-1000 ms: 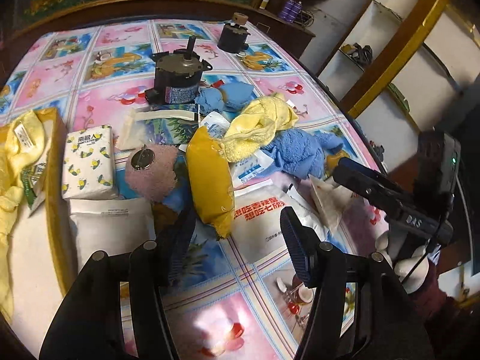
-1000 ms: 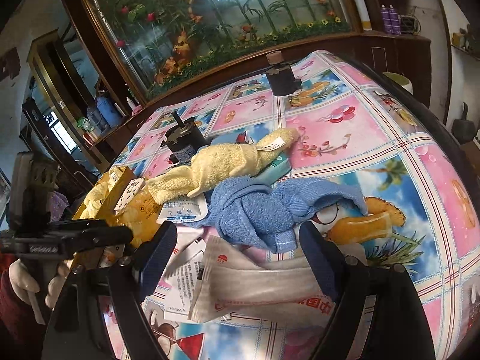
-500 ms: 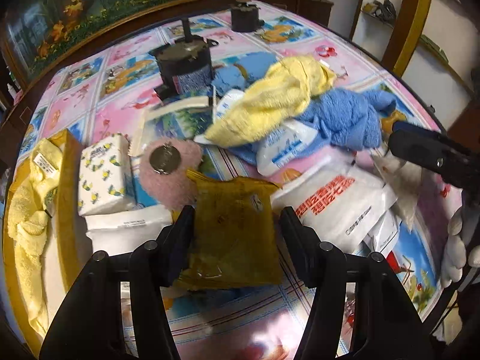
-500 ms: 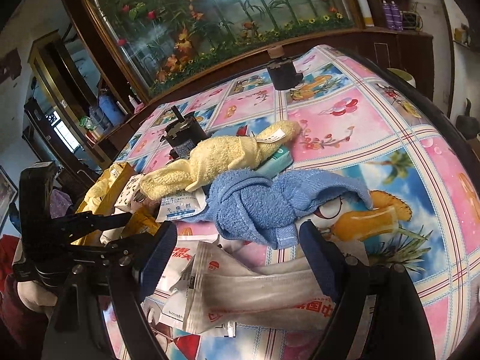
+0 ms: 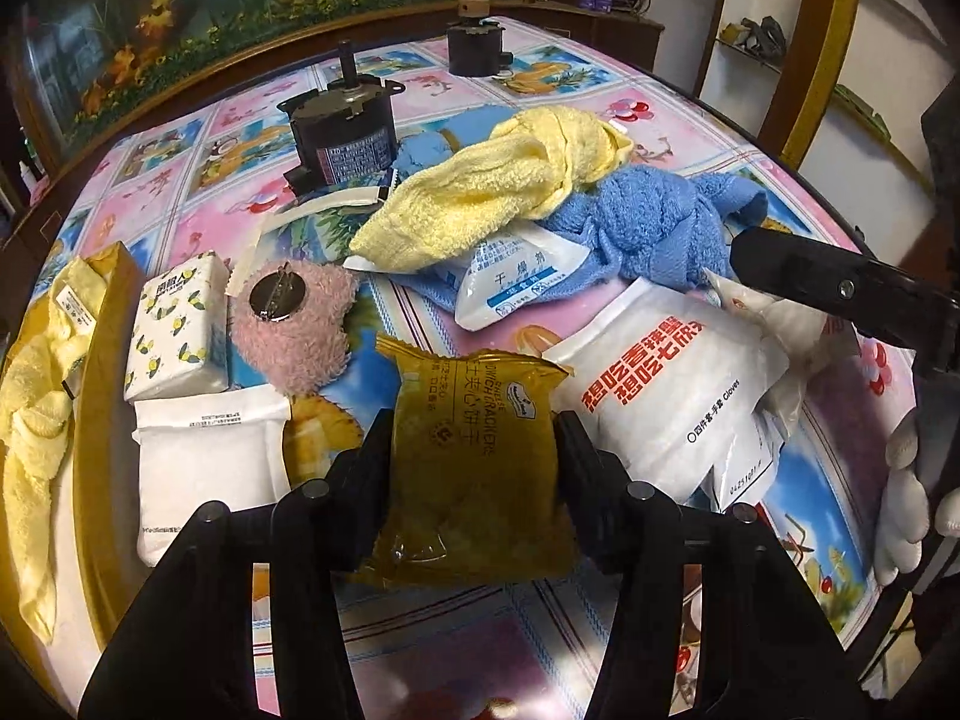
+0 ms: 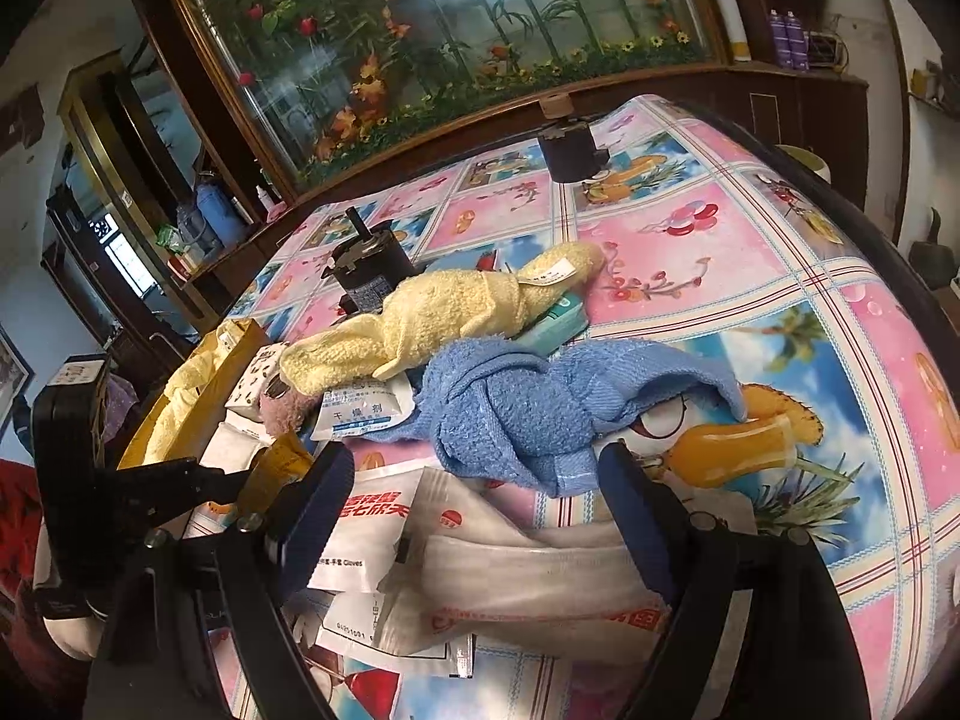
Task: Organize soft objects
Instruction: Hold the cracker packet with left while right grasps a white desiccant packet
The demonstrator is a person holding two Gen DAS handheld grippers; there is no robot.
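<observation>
A yellow cracker packet [image 5: 474, 480] sits between the fingers of my left gripper [image 5: 474, 426], whose jaws are closing with both pads pressed on the packet's sides. The right wrist view shows that gripper [image 6: 240, 480] at the left with the packet [image 6: 279, 462]. A yellow towel [image 5: 498, 198] lies over a knotted blue towel [image 5: 654, 228] in the middle of the table. My right gripper [image 6: 477, 468] stands open and empty above white packets [image 6: 540, 576], just short of the blue towel [image 6: 528, 414].
A yellow-walled box [image 5: 99, 360] at the left holds another yellow towel [image 5: 36, 396]. Beside it lie a tissue pack [image 5: 177, 324], a pink fuzzy pad [image 5: 300, 336] and a white pouch [image 5: 204, 468]. Two black motors [image 5: 342, 132] [image 5: 477, 51] stand farther back. A white glove bag [image 5: 672, 390] lies right.
My left gripper came down and narrowed onto the yellow packet, which now lies flat between the fingers instead of standing on edge. The right gripper stayed where it was, still open.
</observation>
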